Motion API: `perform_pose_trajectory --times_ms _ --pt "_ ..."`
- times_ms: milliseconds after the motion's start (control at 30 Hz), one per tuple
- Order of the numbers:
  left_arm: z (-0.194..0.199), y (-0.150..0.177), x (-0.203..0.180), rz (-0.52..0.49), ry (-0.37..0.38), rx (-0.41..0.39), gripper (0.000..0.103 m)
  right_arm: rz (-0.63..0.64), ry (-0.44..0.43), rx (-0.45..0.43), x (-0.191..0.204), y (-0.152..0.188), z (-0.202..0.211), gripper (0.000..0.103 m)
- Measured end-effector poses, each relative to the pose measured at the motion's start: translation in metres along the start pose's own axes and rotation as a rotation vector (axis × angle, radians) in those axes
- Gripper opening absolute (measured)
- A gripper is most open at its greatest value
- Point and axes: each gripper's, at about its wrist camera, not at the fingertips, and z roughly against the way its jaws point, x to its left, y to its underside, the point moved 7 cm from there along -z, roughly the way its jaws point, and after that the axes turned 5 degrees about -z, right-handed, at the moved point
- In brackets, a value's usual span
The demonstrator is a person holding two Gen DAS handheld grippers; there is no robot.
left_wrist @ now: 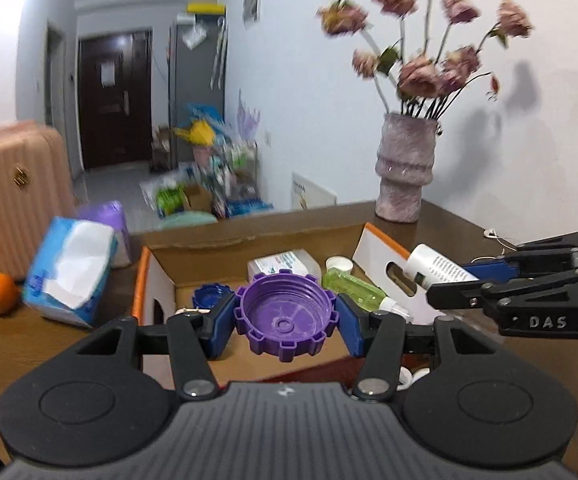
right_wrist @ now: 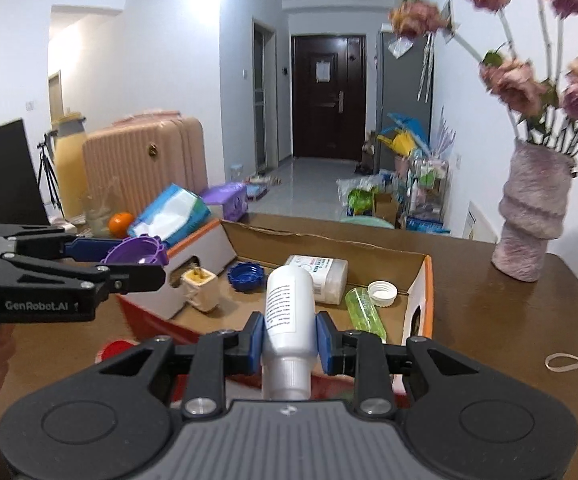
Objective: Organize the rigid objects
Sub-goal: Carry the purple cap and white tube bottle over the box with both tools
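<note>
Both tongs hover loaded before the open cardboard box (right_wrist: 329,240) — left tongs (left_wrist: 285,320) clamped on a purple cap (left_wrist: 285,314), right tongs (right_wrist: 289,338) on a white bottle (right_wrist: 289,308) pointing lengthwise at it.

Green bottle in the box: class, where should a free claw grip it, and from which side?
Grip the green bottle across its round body, coming from above. It lies flat on the cardboard box floor beside the white cap, its clear cap end pointing toward the camera, and the box walls block side approaches.
</note>
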Motion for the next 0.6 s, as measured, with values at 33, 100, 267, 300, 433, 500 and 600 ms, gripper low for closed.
perform_pose_trajectory --times_ms 33,100,267,300,433,500,600 --pt "-0.011 -0.001 0.004 0.000 0.000 0.020 0.054 0.005 0.002 0.014 -0.002 -0.002 -0.010 0.027" --pt "-0.031 -0.002 0.012 -0.009 0.002 0.051 0.054 0.013 0.000 0.046 -0.007 -0.008 -0.031 0.027" --pt "-0.080 0.001 0.024 -0.035 0.009 0.158 0.054 0.024 -0.010 0.144 -0.018 -0.018 -0.086 0.027" --pt "-0.087 0.003 0.025 -0.038 0.004 0.178 0.054 0.030 -0.008 0.170 -0.019 -0.018 -0.097 0.027" --pt "-0.118 0.014 0.031 -0.062 0.027 0.266 0.055 0.034 0.006 0.283 -0.027 -0.008 -0.142 0.027" --pt "-0.128 0.020 0.031 -0.068 0.040 0.308 0.055 0.052 0.023 0.322 -0.028 -0.001 -0.157 0.027" --pt "-0.139 0.028 0.032 -0.079 0.046 0.347 0.055 0.090 0.048 0.365 -0.026 0.008 -0.173 0.027"
